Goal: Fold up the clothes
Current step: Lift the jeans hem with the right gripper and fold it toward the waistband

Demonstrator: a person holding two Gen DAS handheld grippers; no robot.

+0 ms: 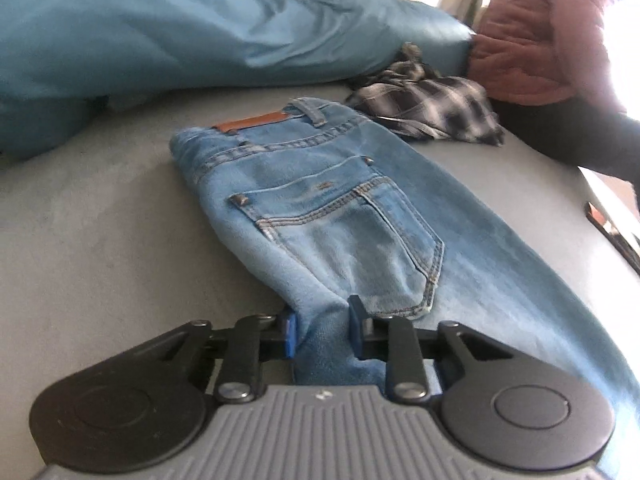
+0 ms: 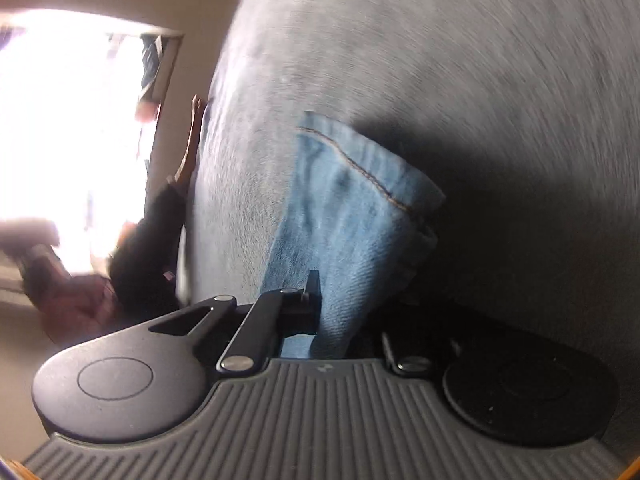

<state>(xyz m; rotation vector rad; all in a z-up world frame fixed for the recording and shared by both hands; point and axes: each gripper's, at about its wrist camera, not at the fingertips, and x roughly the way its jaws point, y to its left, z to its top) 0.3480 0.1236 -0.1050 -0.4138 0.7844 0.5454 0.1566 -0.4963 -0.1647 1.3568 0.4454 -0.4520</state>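
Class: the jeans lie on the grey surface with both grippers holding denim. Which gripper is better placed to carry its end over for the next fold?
Probably the right gripper: it holds the free hem end of the jeans. The left gripper pins the seat, beside the pocket.

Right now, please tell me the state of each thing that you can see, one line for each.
jeans: folded lengthwise, lying flat on the grey surface.
left gripper: shut on the jeans.
right gripper: shut on the jeans' hem end.
plaid shirt: crumpled, unfolded.

Each tongs set, the left tongs (image 1: 323, 330) and the right tongs (image 2: 340, 304), has a ribbed grey base at frame bottom, black round-ended linkage arms, silver screws; the left's fingertips (image 1: 289, 330) are blue.
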